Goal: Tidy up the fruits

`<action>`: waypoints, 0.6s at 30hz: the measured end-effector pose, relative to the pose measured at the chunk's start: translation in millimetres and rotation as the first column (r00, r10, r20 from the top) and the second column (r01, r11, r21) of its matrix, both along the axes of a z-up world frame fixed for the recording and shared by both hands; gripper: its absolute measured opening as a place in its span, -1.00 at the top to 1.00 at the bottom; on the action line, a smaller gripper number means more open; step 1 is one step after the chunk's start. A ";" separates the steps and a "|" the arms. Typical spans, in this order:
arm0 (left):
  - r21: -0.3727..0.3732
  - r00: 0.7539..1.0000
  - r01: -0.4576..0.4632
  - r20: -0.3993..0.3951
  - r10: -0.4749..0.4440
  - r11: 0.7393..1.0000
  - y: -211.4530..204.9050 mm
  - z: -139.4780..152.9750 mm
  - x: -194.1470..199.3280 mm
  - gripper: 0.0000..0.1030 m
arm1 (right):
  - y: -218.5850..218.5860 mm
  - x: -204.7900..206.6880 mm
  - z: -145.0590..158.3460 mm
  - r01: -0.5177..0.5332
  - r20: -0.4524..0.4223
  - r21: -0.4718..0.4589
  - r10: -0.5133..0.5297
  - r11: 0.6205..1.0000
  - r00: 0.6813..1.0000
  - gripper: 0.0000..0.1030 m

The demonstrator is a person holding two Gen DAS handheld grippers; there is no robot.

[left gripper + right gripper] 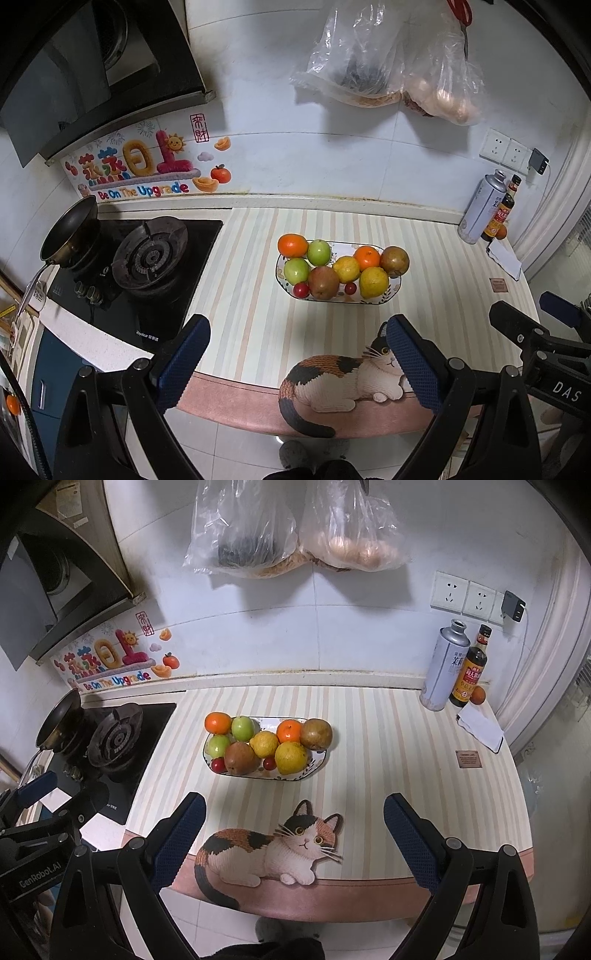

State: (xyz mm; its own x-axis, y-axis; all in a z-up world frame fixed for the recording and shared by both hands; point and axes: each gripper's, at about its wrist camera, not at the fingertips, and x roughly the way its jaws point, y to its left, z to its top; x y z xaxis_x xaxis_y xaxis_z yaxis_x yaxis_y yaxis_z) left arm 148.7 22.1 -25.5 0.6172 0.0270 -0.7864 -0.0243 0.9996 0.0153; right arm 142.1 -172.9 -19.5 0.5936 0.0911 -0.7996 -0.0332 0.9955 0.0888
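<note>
1. A gas stove (147,258) is sitting left of the striped tabletop (251,295); a spray can (443,668) and sauce bottle (471,672) are standing at the back right.
2. The fruit plate (317,762), piled with oranges, lemons, green apples and cherries, is resting mid-tabletop.
3. Left gripper (295,365) and right gripper (295,842) are hovering near the front edge, jaws spread, holding nothing.

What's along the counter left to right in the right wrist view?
frying pan → gas burner → fruit plate → silver can → dark sauce bottle → small orange
</note>
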 end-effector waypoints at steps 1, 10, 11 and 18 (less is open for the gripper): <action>0.000 1.000 0.002 0.003 -0.002 1.000 -0.5 0.3 -0.4 -0.90 | 0.0 0.0 0.6 0.000 0.000 0.001 0.000 1.000 1.000 -0.93; -0.001 1.000 0.003 0.002 -0.003 1.000 -1.8 0.6 -0.7 -0.90 | -0.7 -2.5 2.5 0.001 0.004 -0.001 -0.001 1.000 1.000 -0.93; -0.003 1.000 0.004 0.002 -0.004 1.000 -2.9 1.5 -1.2 -0.90 | -1.1 -2.4 3.5 0.001 0.004 0.001 -0.001 1.000 1.000 -0.93; -0.007 1.000 0.005 0.004 -0.005 1.000 -3.2 3.2 -0.7 -0.90 | -0.9 -3.6 4.7 0.004 0.009 0.004 -0.004 1.000 1.000 -0.93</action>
State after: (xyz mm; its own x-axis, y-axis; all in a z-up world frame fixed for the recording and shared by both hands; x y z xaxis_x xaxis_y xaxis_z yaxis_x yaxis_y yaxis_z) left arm 147.9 18.9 -22.3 0.6202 0.0184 -0.7842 -0.0189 0.9998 0.0084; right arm 138.5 -173.8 -14.8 0.6008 0.0924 -0.7940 -0.0304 0.9952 0.0927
